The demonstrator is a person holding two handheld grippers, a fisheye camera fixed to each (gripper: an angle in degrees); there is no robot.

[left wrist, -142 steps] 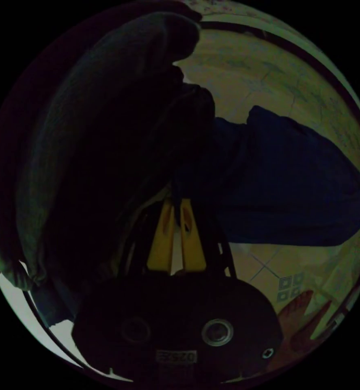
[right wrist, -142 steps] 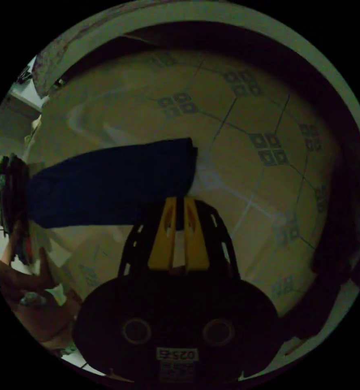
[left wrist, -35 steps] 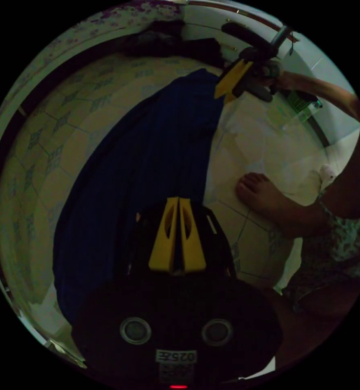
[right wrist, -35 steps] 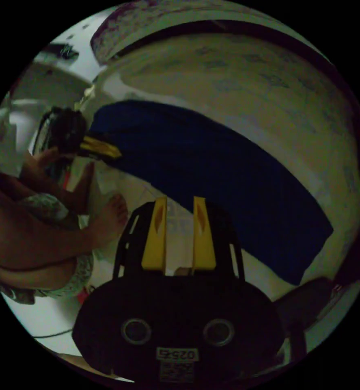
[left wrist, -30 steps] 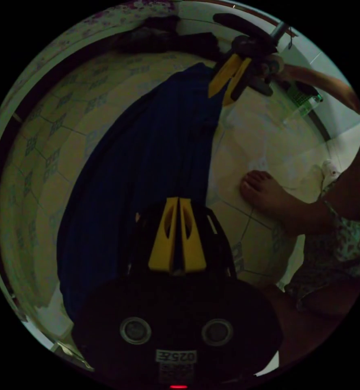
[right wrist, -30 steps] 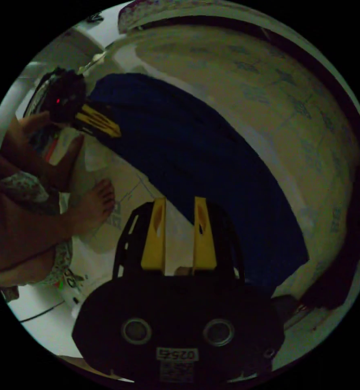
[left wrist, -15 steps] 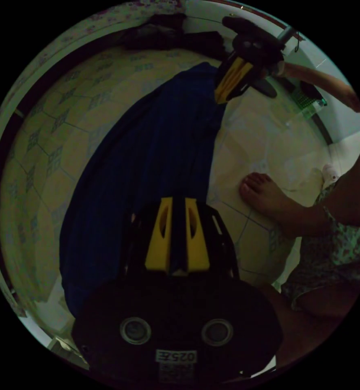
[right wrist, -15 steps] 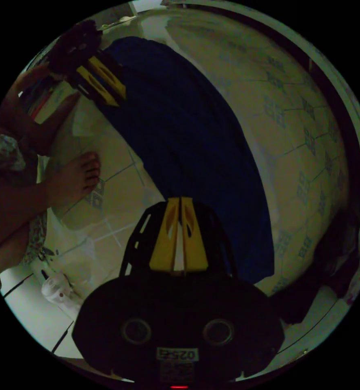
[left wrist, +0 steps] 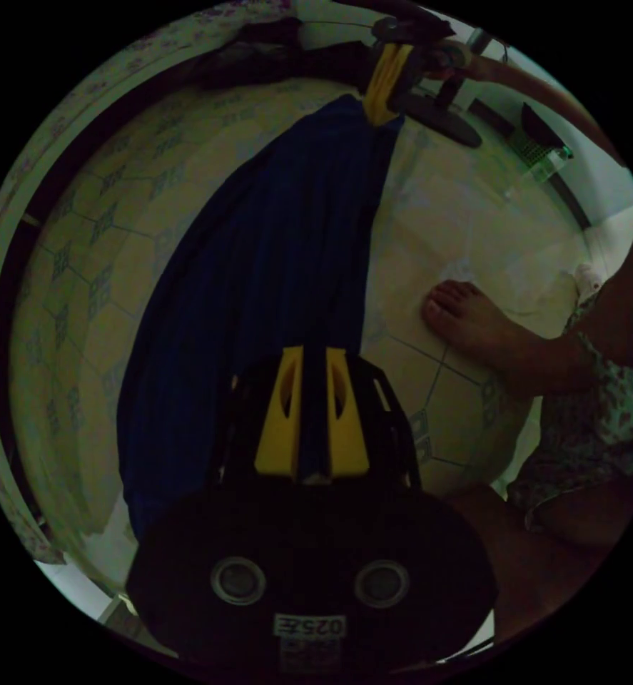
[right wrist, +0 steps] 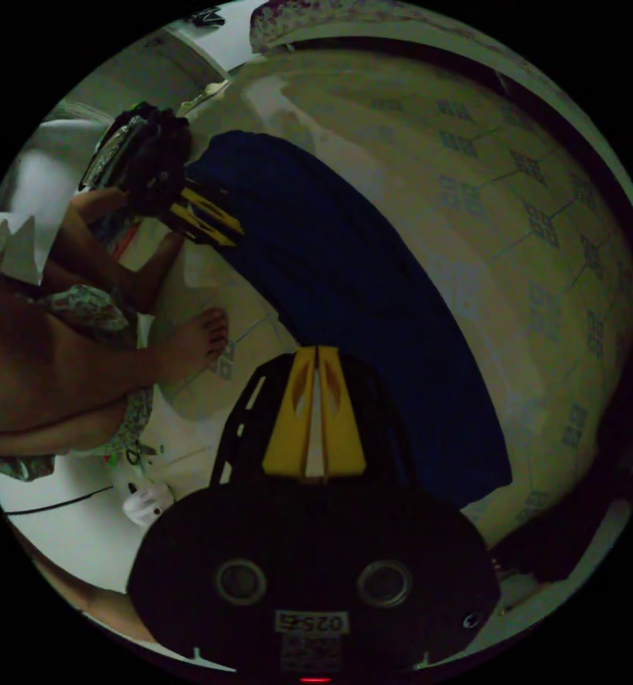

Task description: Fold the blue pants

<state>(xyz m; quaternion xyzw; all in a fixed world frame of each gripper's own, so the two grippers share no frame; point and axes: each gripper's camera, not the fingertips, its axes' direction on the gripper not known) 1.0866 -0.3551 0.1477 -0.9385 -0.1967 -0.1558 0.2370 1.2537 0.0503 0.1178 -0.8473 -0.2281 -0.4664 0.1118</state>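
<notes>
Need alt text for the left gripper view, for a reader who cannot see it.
Blue pants lie stretched long on a patterned tile floor, the left gripper at their near end and the right gripper pinching the far end. A person's bare foot stands beside them.

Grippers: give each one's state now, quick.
Left gripper: open, jaws astride the blue pants edge.
Right gripper: shut at the pants' far end; grip unclear.
</notes>
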